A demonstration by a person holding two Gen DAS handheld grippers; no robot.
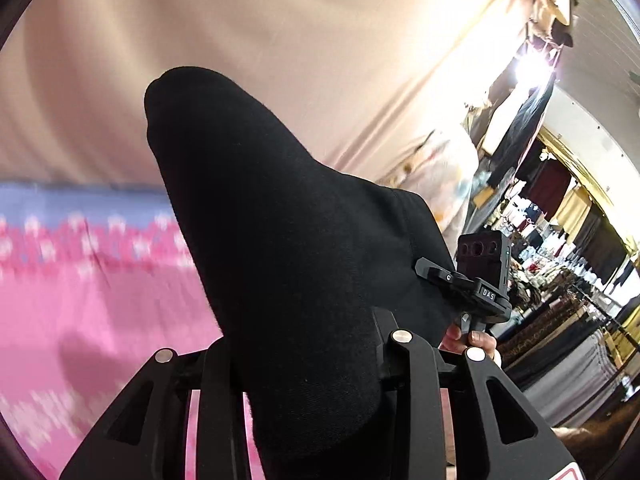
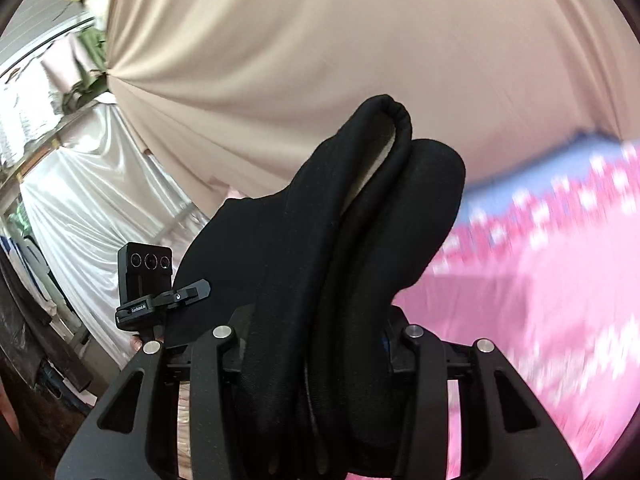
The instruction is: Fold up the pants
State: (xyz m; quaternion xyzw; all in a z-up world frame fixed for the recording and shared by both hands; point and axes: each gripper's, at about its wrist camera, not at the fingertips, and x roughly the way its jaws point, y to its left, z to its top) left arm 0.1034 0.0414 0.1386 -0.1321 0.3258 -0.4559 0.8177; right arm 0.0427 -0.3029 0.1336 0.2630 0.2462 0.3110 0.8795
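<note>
In the left wrist view, a pink patterned sheet (image 1: 80,312) with a blue band at its far edge lies below and to the left of the left gripper (image 1: 304,364), blurred. The black pants (image 1: 280,240) fill the middle: the cloth runs up from between the fingers of this gripper, which is pinching it, and rises ahead to a rounded fold. The fingertips themselves are buried in the cloth. Behind hangs a beige curtain (image 1: 280,40). To the right of the cloth, the other hand's gripper unit carries a small black camera block (image 1: 482,260) with three lenses; the clamp under it bears the white letters "DAS". A person's fingers (image 1: 476,340) show just below that clamp. Farther right stand racks of hanging clothes (image 1: 560,240), too small to read.

In the right wrist view, a white satin drape (image 2: 92,208) hangs at left. Just left of the right gripper (image 2: 320,360) sits the other unit's three-lens camera block (image 2: 146,264); its clamp has small white lettering too blurred to read. The pants (image 2: 340,240) stand bunched in thick rolls clamped between this gripper's fingers, a hemmed loop topping the bundle ahead. The beige curtain (image 2: 320,40) is behind it. To the right and below, the pink sheet (image 2: 540,320) appears smeared.
</note>
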